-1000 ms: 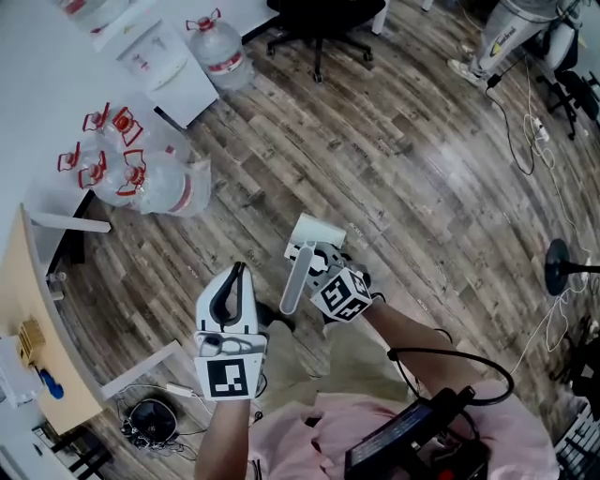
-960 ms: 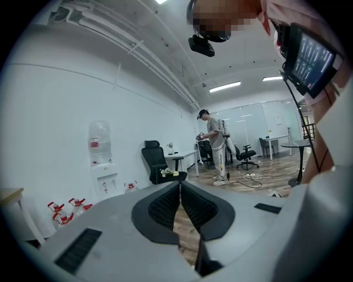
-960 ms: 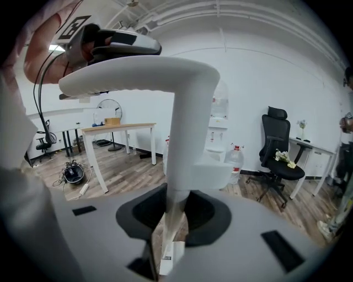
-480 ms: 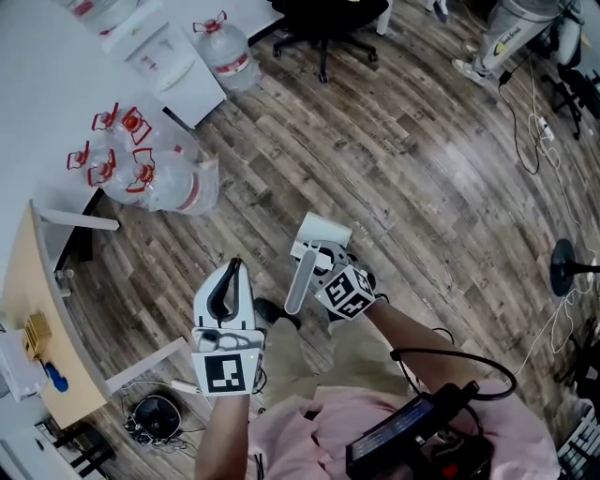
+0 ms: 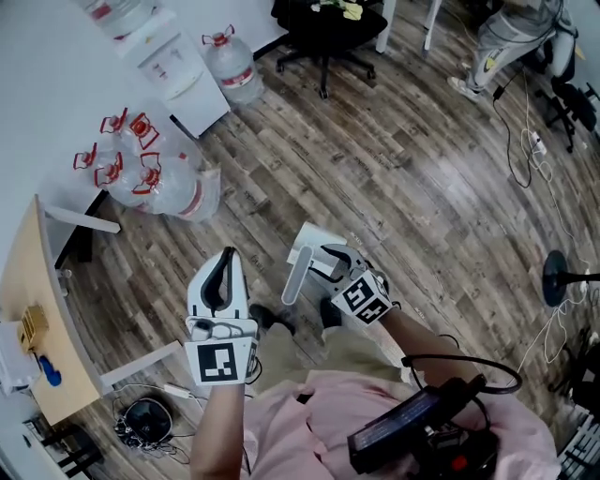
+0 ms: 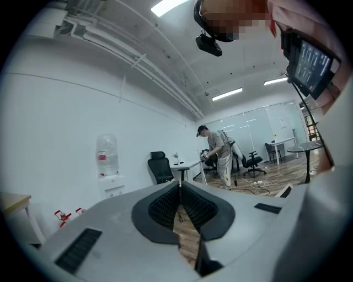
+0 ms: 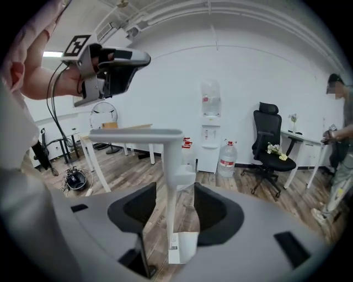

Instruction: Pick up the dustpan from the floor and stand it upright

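Right gripper view: slim white, seemingly plastic dustpan point(image 7: 172, 160) in right claw point(image 7: 175, 205)

Wood-plank floor point(image 5: 422, 187) carries clustered water jugs point(image 5: 169, 183), 1 black office chair point(image 5: 323, 28) and loose cables point(image 5: 511, 141).

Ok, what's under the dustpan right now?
Bare wood floor shows around the dustpan, whose handle stands between the fingers of the right gripper. The pan covers the spot directly beneath, so whether it touches the floor can't be seen.
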A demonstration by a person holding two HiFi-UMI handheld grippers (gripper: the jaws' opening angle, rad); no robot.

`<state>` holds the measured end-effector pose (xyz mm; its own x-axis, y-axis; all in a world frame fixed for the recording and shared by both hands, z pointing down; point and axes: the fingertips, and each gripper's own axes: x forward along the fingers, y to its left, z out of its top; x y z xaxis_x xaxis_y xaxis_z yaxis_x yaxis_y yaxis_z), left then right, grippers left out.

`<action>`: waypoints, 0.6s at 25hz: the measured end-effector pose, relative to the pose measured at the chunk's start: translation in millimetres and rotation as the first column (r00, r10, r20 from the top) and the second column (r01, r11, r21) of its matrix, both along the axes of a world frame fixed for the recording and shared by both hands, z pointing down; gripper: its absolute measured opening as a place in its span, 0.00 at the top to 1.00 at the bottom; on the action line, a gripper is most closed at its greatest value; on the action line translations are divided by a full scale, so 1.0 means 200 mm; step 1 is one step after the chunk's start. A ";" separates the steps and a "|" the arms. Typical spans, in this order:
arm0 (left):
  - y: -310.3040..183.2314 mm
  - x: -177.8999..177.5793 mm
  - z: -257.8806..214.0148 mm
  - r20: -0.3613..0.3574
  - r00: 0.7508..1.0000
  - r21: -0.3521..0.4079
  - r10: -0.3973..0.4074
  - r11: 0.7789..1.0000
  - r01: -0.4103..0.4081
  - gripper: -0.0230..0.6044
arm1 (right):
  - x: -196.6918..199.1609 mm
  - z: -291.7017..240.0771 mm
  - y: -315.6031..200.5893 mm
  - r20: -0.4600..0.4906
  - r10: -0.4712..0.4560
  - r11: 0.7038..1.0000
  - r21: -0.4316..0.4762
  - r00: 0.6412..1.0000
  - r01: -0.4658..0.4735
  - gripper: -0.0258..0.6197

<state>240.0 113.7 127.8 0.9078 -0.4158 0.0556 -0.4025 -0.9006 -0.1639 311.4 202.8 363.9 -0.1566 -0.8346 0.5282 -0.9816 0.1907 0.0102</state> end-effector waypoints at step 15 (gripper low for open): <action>-0.04 0.07 -0.65 -0.161 0.980 0.109 -0.117 0.985 0.136 0.94 | 0.32 -1.31 -0.16 -0.004 0.237 0.868 0.450 0.972 -0.209 0.96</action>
<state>253.9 106.0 -3.0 0.8413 -0.5228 -0.1375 -0.5404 -0.8187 -0.1942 374.5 169.9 102.6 0.0809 -0.9920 0.0964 -0.9925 -0.0713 0.0992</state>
